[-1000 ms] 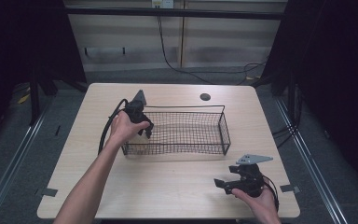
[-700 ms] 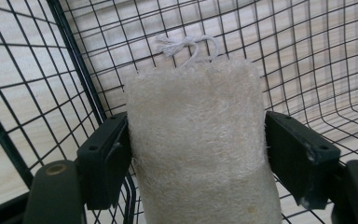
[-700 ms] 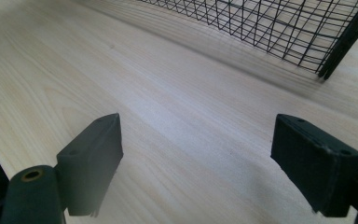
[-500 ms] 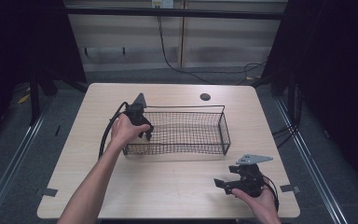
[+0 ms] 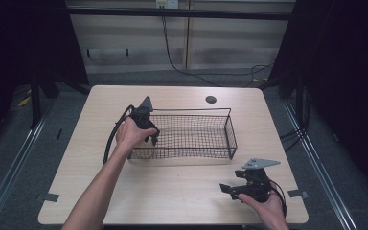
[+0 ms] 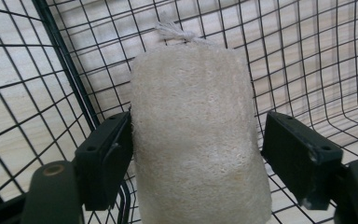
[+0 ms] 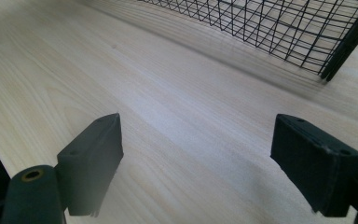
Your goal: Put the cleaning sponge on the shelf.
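- Left gripper point(image 6: 193, 144), seen in its own view: the two black jaws stand apart, the left one touching the side of a pale, fibrous, cylinder-shaped loofah sponge point(image 6: 196, 135), the right one separated from it by a narrow gap. The sponge is therefore bracketed, not clamped.
- Position of the sponge: inside the black wire-mesh basket point(image 5: 230, 129), near its left end wall, with a short white cord loop point(image 6: 173, 31) at its far end. In the high view the left gripper point(image 5: 151, 136) reaches over that same left end of the basket.
- Right gripper point(image 5: 227, 188): held low over the light wooden table point(image 5: 172, 201) near its front right corner, well apart from the basket; in its own view the jaws are wide apart with nothing between them.
- Risk 1, judged: with contact on one side only, any lift would probably leave the sponge behind or let it tip away from the touching jaw.
- Risk 2, judged: the sponge is soft and springy; an off-centre squeeze could roll or squirt it out sideways.
- Risk 3, judged: the jaws work close to the mesh wall, so a jaw tip or the cord loop could snag a wire and drag the light basket, which nothing steadies.
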The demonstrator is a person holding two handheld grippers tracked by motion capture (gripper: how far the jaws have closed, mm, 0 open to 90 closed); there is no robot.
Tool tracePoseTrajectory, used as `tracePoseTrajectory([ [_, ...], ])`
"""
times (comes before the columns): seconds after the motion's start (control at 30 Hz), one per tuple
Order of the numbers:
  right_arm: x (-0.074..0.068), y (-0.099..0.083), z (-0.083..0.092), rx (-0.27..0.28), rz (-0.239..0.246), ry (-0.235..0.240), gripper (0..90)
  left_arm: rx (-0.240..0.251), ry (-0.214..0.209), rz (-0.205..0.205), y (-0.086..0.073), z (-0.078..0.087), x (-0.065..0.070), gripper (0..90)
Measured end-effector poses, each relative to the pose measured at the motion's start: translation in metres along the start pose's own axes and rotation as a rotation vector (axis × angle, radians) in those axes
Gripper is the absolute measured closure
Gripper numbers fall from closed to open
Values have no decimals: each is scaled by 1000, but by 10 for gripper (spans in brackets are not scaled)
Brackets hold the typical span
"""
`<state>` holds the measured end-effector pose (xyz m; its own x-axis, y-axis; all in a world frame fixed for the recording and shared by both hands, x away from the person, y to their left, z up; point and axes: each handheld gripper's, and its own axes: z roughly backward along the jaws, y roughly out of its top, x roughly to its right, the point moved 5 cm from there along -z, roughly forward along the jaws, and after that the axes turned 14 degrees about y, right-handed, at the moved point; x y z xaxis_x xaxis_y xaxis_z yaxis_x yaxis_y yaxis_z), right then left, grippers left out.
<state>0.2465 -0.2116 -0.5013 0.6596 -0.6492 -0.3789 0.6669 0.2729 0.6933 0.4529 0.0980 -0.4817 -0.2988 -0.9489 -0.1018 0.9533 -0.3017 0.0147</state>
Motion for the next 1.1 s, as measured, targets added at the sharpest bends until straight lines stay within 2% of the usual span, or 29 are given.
tracePoseTrajectory([
  [0.13, 0, 0, 0, 1, -1, 0, 162, -12, -8, -7, -1, -1, -2, 248],
  [0.3, 0, 0, 0, 0, -3, -1, 163, 8, -43, 1, -1, 4, -5, 221],
  [0.33, 0, 0, 0, 0, -3, -2, 163, 13, -46, 13, -1, 6, -5, 218],
  [0.37, 0, 0, 0, 1, -3, -2, 163, 16, -53, 0, -2, 7, -6, 216],
  [0.6, 0, 0, 0, 4, 0, -5, 162, 34, -67, 6, -4, 14, -11, 215],
  [0.63, 0, 0, 0, 3, -2, -5, 162, 39, -73, -3, -4, 15, -11, 211],
  [0.7, 1, 0, 0, 4, 0, -5, 162, 57, -104, 6, -5, 19, -12, 203],
  [0.77, 0, 0, 0, 4, -2, -5, 163, 76, -107, 14, -5, 23, -16, 203],
  [0.87, 0, 0, 0, 5, -1, -5, 163, 88, -150, -19, -8, 26, -16, 167],
  [0.97, 0, 0, 0, 3, -1, -7, 162, 108, -178, -26, -10, 31, -16, 177],
  [1.1, 0, 0, 0, 3, -1, -5, 162, 144, -219, -56, -14, 38, -18, 175],
])
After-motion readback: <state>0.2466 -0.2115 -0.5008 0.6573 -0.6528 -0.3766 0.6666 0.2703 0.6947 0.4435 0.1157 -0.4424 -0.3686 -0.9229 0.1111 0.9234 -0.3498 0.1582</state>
